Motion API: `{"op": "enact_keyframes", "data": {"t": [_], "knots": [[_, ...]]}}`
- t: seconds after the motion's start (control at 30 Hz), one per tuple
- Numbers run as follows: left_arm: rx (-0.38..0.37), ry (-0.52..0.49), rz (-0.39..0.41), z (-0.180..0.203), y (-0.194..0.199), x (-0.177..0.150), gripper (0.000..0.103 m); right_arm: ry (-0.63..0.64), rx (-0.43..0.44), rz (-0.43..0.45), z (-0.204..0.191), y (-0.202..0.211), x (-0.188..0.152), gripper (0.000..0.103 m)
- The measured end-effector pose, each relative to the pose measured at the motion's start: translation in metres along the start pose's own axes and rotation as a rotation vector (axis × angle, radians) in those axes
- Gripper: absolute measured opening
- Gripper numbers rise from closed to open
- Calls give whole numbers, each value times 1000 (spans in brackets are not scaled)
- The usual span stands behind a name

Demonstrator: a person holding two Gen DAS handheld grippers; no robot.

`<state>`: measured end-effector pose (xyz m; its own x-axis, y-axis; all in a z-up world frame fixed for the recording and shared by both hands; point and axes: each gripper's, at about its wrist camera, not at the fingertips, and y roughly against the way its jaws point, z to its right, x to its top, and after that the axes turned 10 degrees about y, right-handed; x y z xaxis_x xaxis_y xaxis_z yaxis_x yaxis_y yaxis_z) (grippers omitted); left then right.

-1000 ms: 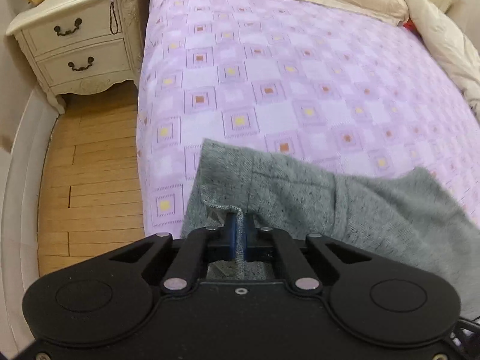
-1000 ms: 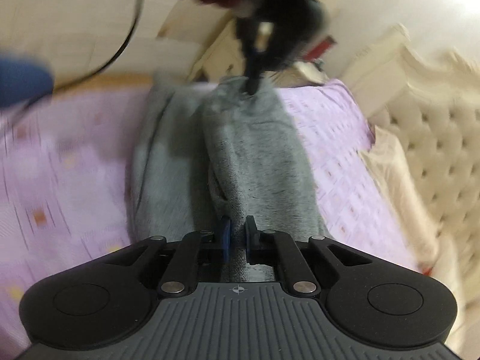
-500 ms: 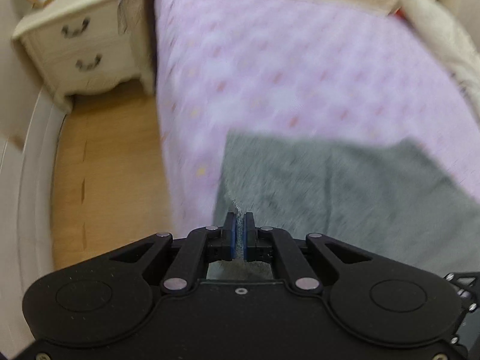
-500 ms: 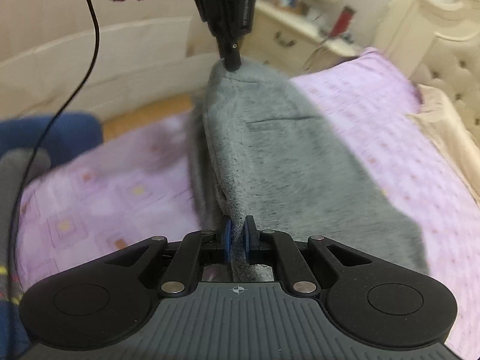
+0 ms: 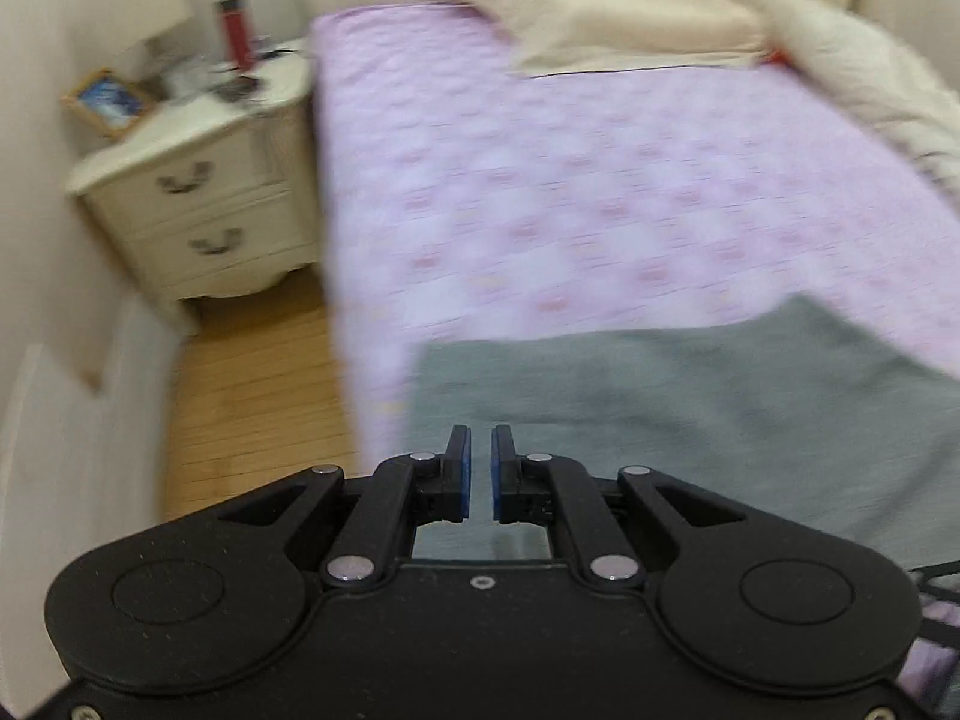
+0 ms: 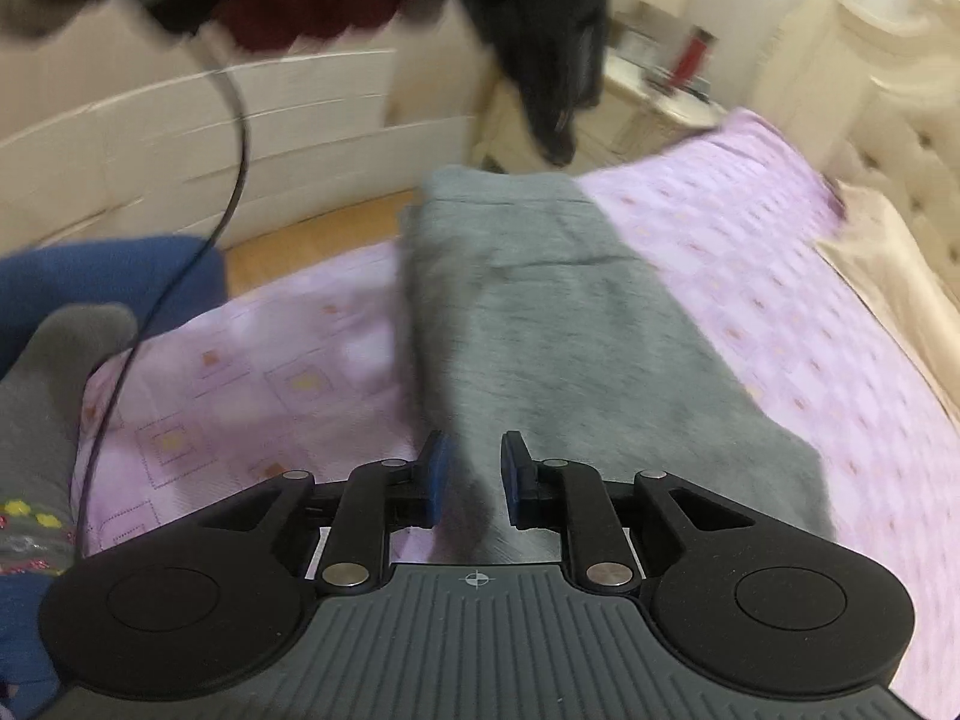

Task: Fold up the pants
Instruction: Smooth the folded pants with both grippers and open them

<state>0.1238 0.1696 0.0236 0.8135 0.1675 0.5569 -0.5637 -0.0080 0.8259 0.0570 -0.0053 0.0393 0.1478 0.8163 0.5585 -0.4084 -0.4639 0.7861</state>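
Now both tongs, left tongs [image 5: 478, 468] and right tongs [image 6: 474, 471], have just been opening, released above grey pants [image 6: 576, 336] stretching lengthwise away across the bed [image 6: 780, 276].

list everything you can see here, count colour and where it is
grey knit pants: one, grey, folded lengthwise, lying flat on the bed near its edge
purple patterned bedspread: one, lilac with small squares, covering the bed
cream pillow: one, cream, at the head of the bed
cream quilt: one, cream, bunched along the far side
tufted headboard: one, cream, behind the pillow
two-drawer nightstand: one, cream, beside the bed
red bottle: one, red, on the nightstand
framed picture: one, wooden frame, on the nightstand
wooden floor: light brown, beside the bed
left tongs: black, blue pads, jaws just opened, nothing between them
right tongs: black, blue pads, jaws just opened, above the pants
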Motion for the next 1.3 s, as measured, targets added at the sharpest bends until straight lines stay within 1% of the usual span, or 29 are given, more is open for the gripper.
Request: {"op": "enact_keyframes", "data": {"t": [0.03,0.1,0.17,0.2,0.27,0.3,0.33,0.37,0.4,0.43,0.47,0.57,0.63,0.73,0.83,0.93,1.0,1.03,1.1,1.17,1.3], "knots": [[-30,-3,-17,10,-5,-1,14,-25,-17,-19,7,3,-5,19],[-97,-17,-49,33,-18,-7,14,-82,-37,-87,23,2,-18,19],[-131,-49,-72,53,-27,-18,16,-111,-57,-173,36,-4,-33,19],[-133,-71,-89,63,-35,-25,16,-128,-55,-225,43,-8,-41,19],[-130,-106,-115,75,-48,-37,18,-187,-5,-344,55,-20,-55,19],[-113,-122,-135,79,-55,-45,18,-203,24,-378,61,-22,-60,19],[-97,-135,-157,81,-62,-50,18,-209,51,-392,65,-23,-64,18],[-78,-145,-187,80,-70,-56,18,-212,67,-387,71,-21,-66,18],[-68,-141,-197,78,-77,-61,17,-220,68,-373,77,-18,-68,18],[-78,-136,-179,74,-75,-62,17,-240,53,-352,85,-14,-70,18],[-79,-138,-183,73,-74,-61,17,-272,28,-326,95,-8,-74,18],[-87,-78,-215,69,-72,-49,17,-397,-86,-249,128,10,-96,18],[-102,-61,-196,72,-66,-40,17,-470,-172,-198,148,23,-117,18],[-119,-77,-152,83,-62,-25,17,-533,-260,-177,169,29,-143,18],[-140,-70,-157,94,-73,-14,17,-537,-252,-177,177,25,-159,18],[-150,-52,-180,102,-85,-16,17,-549,-221,-185,181,13,-169,18],[-134,-47,-217,108,-94,-22,17,-553,-211,-193,181,9,-174,18],[-128,-49,-220,109,-98,-26,17,-561,-198,-191,180,9,-177,18],[-125,-79,-188,113,-98,-31,17,-576,-161,-188,178,10,-186,18],[-114,-103,-181,116,-97,-34,17,-563,-144,-193,176,5,-189,18],[-120,-84,-195,112,-100,-33,17,-559,-138,-174,179,6,-191,19]]}}
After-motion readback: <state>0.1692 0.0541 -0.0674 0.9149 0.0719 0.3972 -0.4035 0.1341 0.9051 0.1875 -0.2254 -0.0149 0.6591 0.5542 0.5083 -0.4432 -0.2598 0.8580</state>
